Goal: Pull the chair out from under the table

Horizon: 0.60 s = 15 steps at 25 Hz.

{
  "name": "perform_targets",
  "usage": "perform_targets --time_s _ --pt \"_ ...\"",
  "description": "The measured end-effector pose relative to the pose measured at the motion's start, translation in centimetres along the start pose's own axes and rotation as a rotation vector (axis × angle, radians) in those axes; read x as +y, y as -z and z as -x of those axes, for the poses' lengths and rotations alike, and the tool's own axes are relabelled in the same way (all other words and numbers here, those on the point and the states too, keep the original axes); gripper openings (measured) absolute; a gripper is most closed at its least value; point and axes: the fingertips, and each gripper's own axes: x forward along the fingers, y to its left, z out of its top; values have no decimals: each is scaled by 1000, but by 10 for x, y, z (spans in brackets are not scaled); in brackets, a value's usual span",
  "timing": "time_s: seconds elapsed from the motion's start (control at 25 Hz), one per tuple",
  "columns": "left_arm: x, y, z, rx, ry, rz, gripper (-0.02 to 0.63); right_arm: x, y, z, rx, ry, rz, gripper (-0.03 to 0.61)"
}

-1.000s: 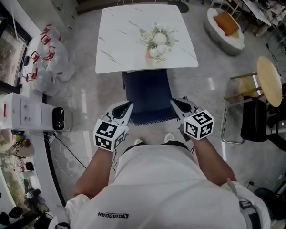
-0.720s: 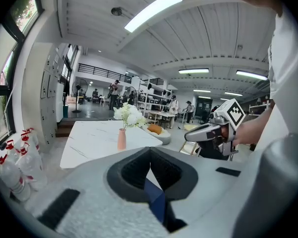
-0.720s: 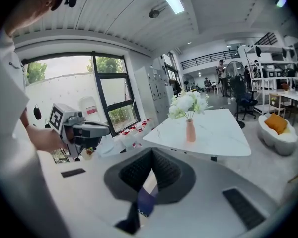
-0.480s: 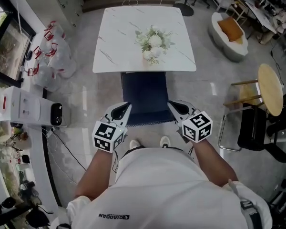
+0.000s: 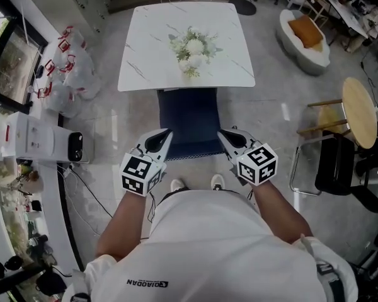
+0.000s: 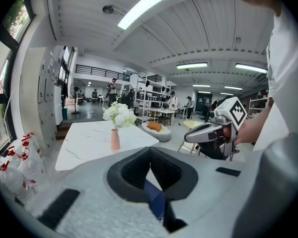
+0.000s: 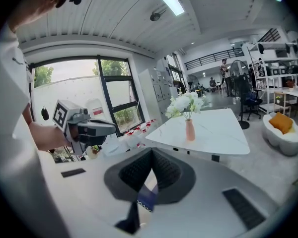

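The dark blue chair (image 5: 189, 121) is standing at the near edge of the white marble table (image 5: 148, 61), its far part tucked under the tabletop and its near part sitting out over the floor (image 5: 113, 131). Its back is lying nearest the person and its front is pointing far, toward the table, so its long axis is running near to far, roughly square to the table edge. The left gripper (image 5: 166, 134) is meeting the chair's near left corner and the right gripper (image 5: 221, 134) the near right corner. Each has its jaws closed together, and a strip of blue chair fabric is showing nipped between them in each gripper view. To do this pull well, the 2 hands should be drawing straight toward the near side at the same pace and height. That would keep the chair from twisting or knocking the table, where a vase of white flowers (image 5: 190, 48) is standing close to the near edge. The person's shoes (image 5: 176, 185) are sitting just behind the chair back, so stepping away while pulling looks necessary. The thin pinch could slip if either hand is jerking.
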Motion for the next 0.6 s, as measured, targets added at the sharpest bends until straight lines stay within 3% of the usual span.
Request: perform_targets --time_s 0.6 --pt "-15 -5 1 -4 31 -51 26 0 -5 4 -38 2 10 8"
